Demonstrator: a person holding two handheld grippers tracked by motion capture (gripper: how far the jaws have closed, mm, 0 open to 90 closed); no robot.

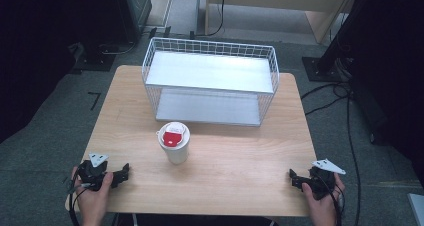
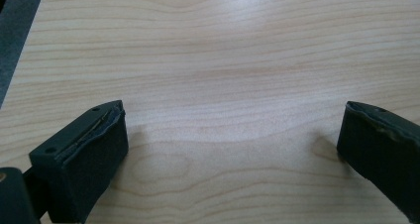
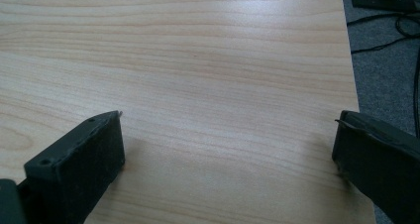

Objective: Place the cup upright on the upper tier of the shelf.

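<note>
You are at the start: both tools rest at the near edge of the pale wooden table (image 1: 235, 171), nothing is held, and the reach for the white paper cup with a red-and-white lid (image 1: 174, 143) has not begun.

The cup stands upright, just in front of the white wire two-tier shelf basket (image 1: 210, 81), close to its lower tier and towards its left end, not touching the wire. Its lid is seated; a red label covers most of the top, and the plain white wall tapers downward.

Your left gripper (image 1: 123, 173) sits well apart from the cup, near and to its left, jaws spread wide over bare wood, as the left gripper view confirms (image 2: 233, 135). Your right gripper (image 1: 293, 177) lies farther from the cup, off to its right by the table's edge, jaws likewise spread with nothing between them (image 3: 228, 144).

The left tool looks the likelier one to go. I judge the next move calls for a level approach at mid-wall, jaws either side of the cup, and a gentle squeeze, since a paper wall may buckle and the lid could pop.
</note>
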